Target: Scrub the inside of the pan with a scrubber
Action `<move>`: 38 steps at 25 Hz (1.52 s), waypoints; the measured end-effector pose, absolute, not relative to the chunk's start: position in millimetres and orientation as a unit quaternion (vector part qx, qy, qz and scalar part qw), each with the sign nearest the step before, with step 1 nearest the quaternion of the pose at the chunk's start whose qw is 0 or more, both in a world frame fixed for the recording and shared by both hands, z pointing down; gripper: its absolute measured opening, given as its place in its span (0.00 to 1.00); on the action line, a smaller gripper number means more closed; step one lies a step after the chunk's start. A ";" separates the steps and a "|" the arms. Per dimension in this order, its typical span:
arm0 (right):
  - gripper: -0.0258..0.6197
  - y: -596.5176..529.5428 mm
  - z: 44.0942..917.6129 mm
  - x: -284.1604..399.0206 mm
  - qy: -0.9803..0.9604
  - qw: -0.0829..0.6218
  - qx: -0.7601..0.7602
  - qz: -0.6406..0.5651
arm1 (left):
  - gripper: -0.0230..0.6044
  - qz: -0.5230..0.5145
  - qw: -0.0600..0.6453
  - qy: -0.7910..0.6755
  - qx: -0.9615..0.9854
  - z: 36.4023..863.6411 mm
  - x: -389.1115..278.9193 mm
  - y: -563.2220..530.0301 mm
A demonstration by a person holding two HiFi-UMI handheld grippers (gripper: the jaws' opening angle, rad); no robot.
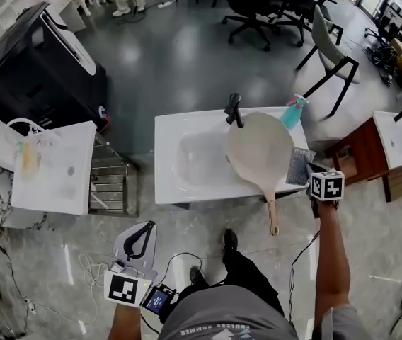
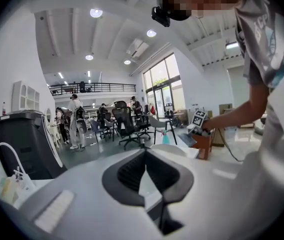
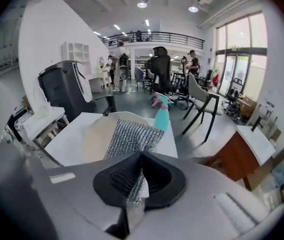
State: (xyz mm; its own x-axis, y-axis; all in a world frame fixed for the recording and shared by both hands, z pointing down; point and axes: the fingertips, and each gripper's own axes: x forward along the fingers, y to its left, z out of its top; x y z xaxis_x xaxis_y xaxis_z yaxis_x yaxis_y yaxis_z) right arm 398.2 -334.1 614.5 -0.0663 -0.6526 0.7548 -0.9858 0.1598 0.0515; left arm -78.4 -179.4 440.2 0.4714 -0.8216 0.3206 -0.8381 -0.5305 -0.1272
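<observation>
Closest to the head camera, at the bottom centre of its picture, is the person's grey shirt [image 1: 222, 317], with one dark shoe [image 1: 230, 241] on the pale marbled floor [image 1: 59, 261] above it. At the lower left, the left gripper [image 1: 144, 231] hangs over the floor, well apart from the work. Its own view shows its black jaws closed tip to tip, with nothing between them [image 2: 145, 154].

At the centre stands a white bench [image 1: 169, 190] with a sunken sink basin [image 1: 197, 158] and a black faucet [image 1: 233, 110] at its far edge. A cream-coloured pan [image 1: 257, 151] lies on the right half of the bench, its bowl partly over the basin. Its wooden handle [image 1: 272, 214] sticks out past the near edge toward the person. A teal spray bottle [image 1: 294, 112] stands at the far right corner.

At the right of the picture, a bare arm reaches forward with the right gripper [image 1: 310, 178]. Its jaws are clamped on a silvery mesh scrubber [image 1: 299, 166], which sits just beside the pan's right rim. I cannot tell whether the scrubber touches the pan. In the right gripper view the scrubber [image 3: 132, 136] fans out from the closed jaws, with the pan [image 3: 94, 136] below and left of it and the spray bottle [image 3: 163, 115] above it.

A black machine [image 1: 38, 69] fills the upper left, and office chairs [image 1: 254, 2] stand along the top.
</observation>
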 end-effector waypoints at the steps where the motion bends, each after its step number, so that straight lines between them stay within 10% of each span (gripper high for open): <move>1: 0.06 -328.0 618.4 413.1 -0.676 0.328 0.605 0.262 | 0.04 0.175 0.022 -0.479 0.860 438.2 -72.3 -180.5; 26: 0.13 -309.9 764.2 515.1 -0.572 0.318 0.638 0.405 | 0.04 0.213 0.024 -0.455 0.864 448.0 -22.5 -194.1; 38: 0.04 -312.3 560.7 411.3 -0.720 0.241 0.620 0.199 | 0.04 0.165 -0.003 -0.487 0.858 405.4 -53.1 -160.0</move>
State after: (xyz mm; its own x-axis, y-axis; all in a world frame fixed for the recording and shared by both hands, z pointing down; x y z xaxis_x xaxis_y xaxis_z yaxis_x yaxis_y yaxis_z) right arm 411.3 -312.3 560.7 -0.1150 -0.7964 0.5937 -0.9884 0.1516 0.0118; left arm -53.1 -160.0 405.4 0.4710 -0.8362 0.2808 -0.8344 -0.5256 -0.1657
